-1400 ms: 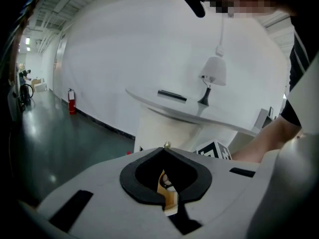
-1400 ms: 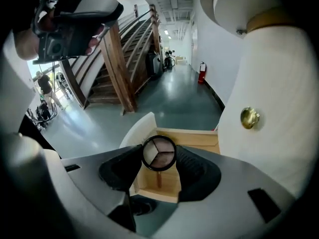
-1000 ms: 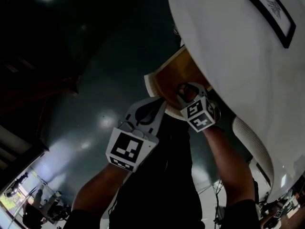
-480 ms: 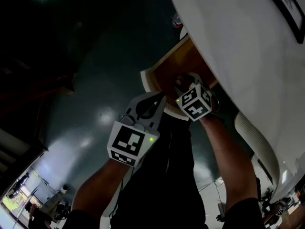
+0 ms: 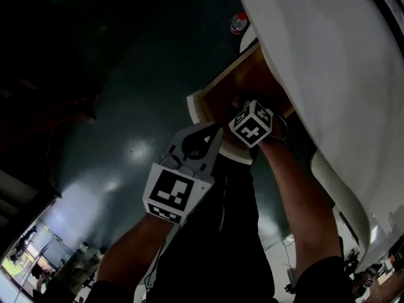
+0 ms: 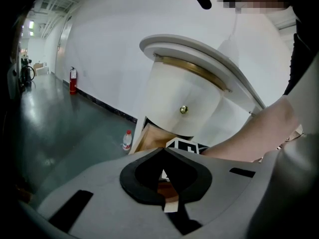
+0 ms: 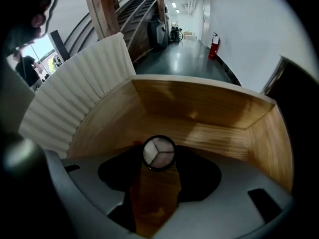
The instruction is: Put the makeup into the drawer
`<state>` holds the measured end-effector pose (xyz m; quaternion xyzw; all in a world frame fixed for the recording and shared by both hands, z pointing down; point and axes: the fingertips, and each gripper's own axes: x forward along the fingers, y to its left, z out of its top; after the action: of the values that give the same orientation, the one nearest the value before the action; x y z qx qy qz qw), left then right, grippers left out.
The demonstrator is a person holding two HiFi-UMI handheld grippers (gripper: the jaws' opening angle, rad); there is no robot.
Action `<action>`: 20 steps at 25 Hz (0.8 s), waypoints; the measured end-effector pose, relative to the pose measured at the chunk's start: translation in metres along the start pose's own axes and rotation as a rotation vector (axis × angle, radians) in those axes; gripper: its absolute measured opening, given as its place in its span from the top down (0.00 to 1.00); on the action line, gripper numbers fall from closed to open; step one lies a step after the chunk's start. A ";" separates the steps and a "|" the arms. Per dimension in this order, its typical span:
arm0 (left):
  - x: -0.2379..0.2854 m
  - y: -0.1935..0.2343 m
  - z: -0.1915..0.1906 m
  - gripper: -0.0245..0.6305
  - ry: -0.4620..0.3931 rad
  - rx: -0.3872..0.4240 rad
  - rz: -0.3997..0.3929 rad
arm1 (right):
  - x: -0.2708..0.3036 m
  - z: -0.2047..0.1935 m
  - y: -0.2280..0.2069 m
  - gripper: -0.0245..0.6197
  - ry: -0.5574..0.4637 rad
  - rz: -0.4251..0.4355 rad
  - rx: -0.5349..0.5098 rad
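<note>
The round makeup is held tight in the right hand-held gripper, straight over the open drawer floor. The left hand-held gripper is closed on nothing, just outside.

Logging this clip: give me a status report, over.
Right hand-held gripper shut on makeup compact, inside open drawer. Left hand-held gripper shut, empty, by drawer front. No obstruction seen.

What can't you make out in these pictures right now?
Right gripper view: whether the compact touches the drawer floor; the jaws of the right gripper cover it.
Head view: the compact, behind that gripper's marker cube.
Left gripper view: drawer interior, blocked by the left gripper; floor bottle label too small.
</note>
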<state>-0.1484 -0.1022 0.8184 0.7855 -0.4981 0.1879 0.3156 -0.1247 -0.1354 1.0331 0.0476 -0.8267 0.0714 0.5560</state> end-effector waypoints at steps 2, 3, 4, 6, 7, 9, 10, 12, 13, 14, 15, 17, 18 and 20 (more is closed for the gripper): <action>-0.002 0.002 -0.003 0.95 0.010 -0.006 0.004 | 0.005 -0.005 0.002 0.62 0.036 0.016 0.008; -0.002 0.004 -0.004 0.95 0.014 -0.008 0.006 | 0.007 -0.005 0.002 0.62 0.050 0.025 0.017; -0.003 0.006 -0.005 0.95 0.016 -0.009 0.010 | 0.009 -0.005 0.001 0.62 0.060 0.032 0.024; -0.003 0.008 -0.006 0.95 0.019 -0.012 0.014 | 0.013 -0.003 -0.001 0.62 0.076 0.040 0.030; -0.003 0.009 -0.007 0.95 0.021 -0.013 0.015 | 0.014 -0.002 -0.001 0.62 0.079 0.041 0.028; -0.003 0.008 -0.009 0.95 0.023 -0.016 0.014 | 0.018 0.002 0.000 0.62 0.078 0.042 0.018; -0.003 0.009 -0.010 0.95 0.024 -0.017 0.014 | 0.020 0.004 0.000 0.62 0.081 0.043 0.015; -0.002 0.010 -0.011 0.95 0.022 -0.019 0.015 | 0.026 0.003 -0.001 0.62 0.091 0.046 0.016; -0.002 0.011 -0.011 0.95 0.021 -0.021 0.015 | 0.029 0.003 -0.001 0.62 0.094 0.047 0.022; -0.003 0.011 -0.011 0.95 0.021 -0.021 0.016 | 0.030 0.002 -0.002 0.62 0.095 0.048 0.031; -0.004 0.011 -0.011 0.95 0.020 -0.022 0.016 | 0.031 0.002 -0.003 0.62 0.094 0.047 0.041; -0.006 0.013 -0.012 0.95 0.020 -0.023 0.017 | 0.031 0.004 -0.004 0.62 0.087 0.047 0.058; -0.007 0.015 -0.014 0.95 0.021 -0.024 0.019 | 0.031 0.006 -0.003 0.62 0.080 0.049 0.063; -0.010 0.016 -0.016 0.95 0.020 -0.027 0.022 | 0.029 0.007 -0.001 0.62 0.070 0.055 0.070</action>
<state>-0.1670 -0.0897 0.8290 0.7736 -0.5059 0.1925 0.3293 -0.1415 -0.1371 1.0572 0.0416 -0.8047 0.1172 0.5806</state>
